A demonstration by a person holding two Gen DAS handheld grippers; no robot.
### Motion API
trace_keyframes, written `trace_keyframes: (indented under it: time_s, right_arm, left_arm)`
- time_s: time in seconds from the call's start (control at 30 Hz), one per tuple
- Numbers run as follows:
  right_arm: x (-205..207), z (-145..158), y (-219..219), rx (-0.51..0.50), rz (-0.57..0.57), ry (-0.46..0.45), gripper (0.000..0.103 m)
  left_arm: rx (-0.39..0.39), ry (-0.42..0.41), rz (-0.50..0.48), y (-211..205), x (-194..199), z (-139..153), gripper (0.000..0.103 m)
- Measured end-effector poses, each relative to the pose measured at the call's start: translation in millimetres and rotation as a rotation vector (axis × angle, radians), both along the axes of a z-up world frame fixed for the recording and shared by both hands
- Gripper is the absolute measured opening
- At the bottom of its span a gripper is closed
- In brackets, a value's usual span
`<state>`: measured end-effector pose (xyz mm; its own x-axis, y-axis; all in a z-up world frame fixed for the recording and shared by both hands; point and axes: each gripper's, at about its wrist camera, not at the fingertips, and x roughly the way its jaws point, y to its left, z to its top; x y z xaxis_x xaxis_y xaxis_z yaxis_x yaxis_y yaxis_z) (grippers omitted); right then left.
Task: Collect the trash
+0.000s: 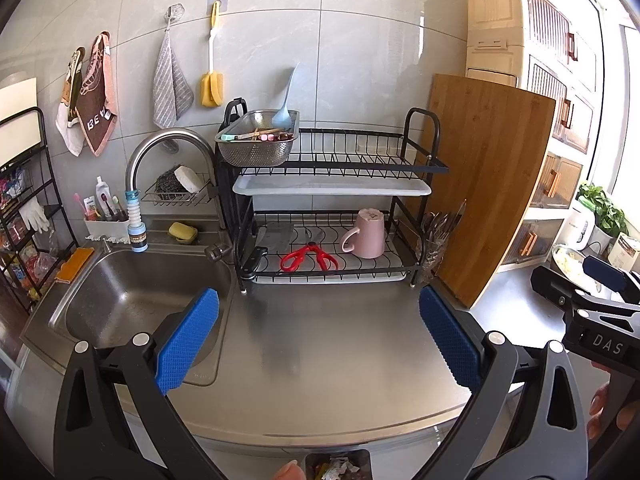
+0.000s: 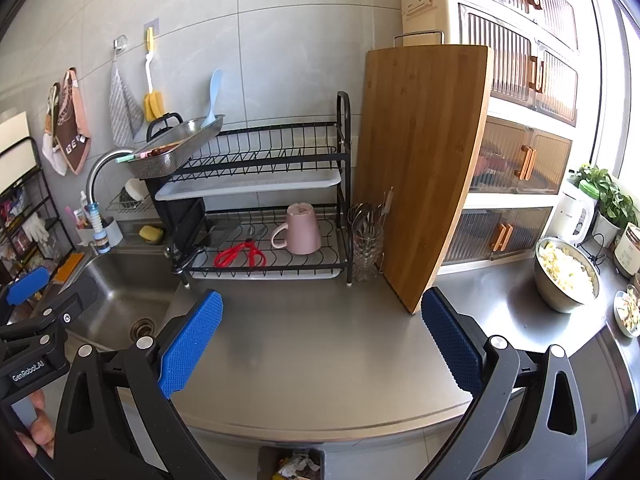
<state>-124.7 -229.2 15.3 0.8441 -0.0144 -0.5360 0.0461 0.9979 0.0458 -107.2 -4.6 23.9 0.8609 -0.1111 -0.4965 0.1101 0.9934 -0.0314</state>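
Left wrist view: both grippers hung wide apart & empty over counter (image 1: 320,360).
Left gripper (image 1: 319,336), right gripper (image 2: 322,338); one bin (image 1: 338,465) below them, prob. holding trash.

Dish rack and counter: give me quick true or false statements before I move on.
1. The pink mug stands upside down on the lower tier. True.
2. The red scissors hang on the wall. False: they lie on the lower tier.
3. Both the left gripper and right gripper are open and empty. True.
4. The cutting board lies flat. False: it stands upright beside the dish rack.
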Motion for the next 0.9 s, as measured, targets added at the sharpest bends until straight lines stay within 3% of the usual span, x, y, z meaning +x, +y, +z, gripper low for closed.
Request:
trace_keyframes:
  time_s: [0.23,0.4,0.57,0.9]
  right_arm:
    - [0.6,-0.2,-3.2,-0.001,-0.003,0.0,0.1]
    - [1.2,-0.6,-3.7,0.001,-0.006,0.003,0.1]
    - [5.3,-4.7,-3.6,0.007,-0.002,0.022,0.1]
    - [8.2,-5.5,-4.2,0.011,-0.002,0.026,0.1]
  left_arm:
    - [0.015,-0.008,0.021,-0.4,0.4,1.4,0.095]
    - [-0.03,0.021,0.001,3.4,5.4,0.1,0.095]
    - [0.027,-0.014,0.04,0.5,3.1,0.6,0.095]
    - [0.006,-0.011,0.023,4.1,2.0,4.8,0.095]
